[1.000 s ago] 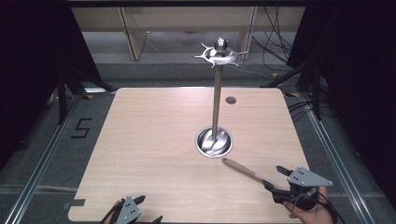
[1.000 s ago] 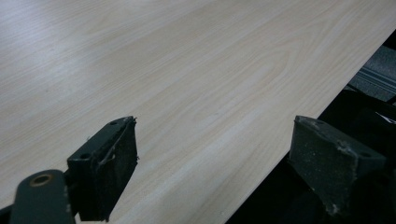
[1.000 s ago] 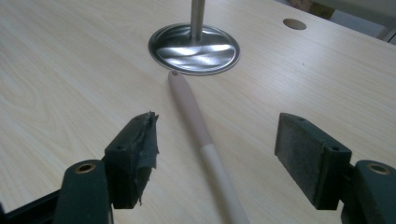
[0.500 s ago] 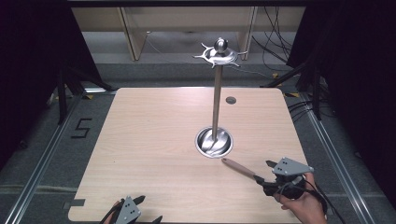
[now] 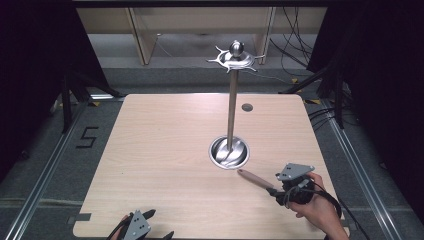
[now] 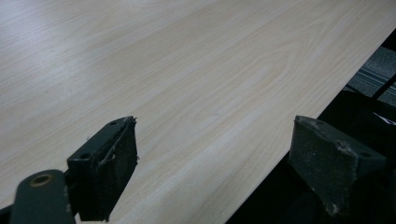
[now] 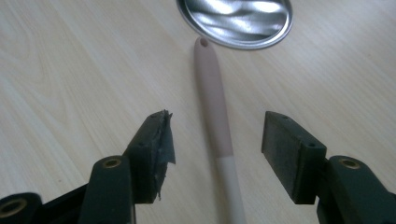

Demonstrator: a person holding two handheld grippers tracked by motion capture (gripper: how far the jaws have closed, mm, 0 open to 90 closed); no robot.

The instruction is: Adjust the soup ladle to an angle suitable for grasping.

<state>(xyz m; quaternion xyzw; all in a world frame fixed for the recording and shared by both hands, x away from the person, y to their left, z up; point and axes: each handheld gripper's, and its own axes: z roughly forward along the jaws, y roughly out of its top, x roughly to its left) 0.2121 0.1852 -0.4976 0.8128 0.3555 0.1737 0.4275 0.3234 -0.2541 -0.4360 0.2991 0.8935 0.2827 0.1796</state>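
Utensil handle (image 7: 215,107), pinkish with pale lower part, lies flat on desk (image 5: 165,150) near right front corner, holed tip just beside round steel base (image 5: 229,152) of hook stand (image 5: 232,100). Right gripper (image 7: 217,149) straddles handle, jaws have just been closing, pads not touching it. Left gripper (image 6: 215,172) at front edge, jaws spread, nothing between.

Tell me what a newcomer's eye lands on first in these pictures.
First the tall metal stand, rising from a shiny round base at mid-table to a pronged crown. Next, the pink-handled utensil lying flat by that base, its handle between the right tool's jaws, which have just been closing without touching it. The left tool waits open at the near edge.
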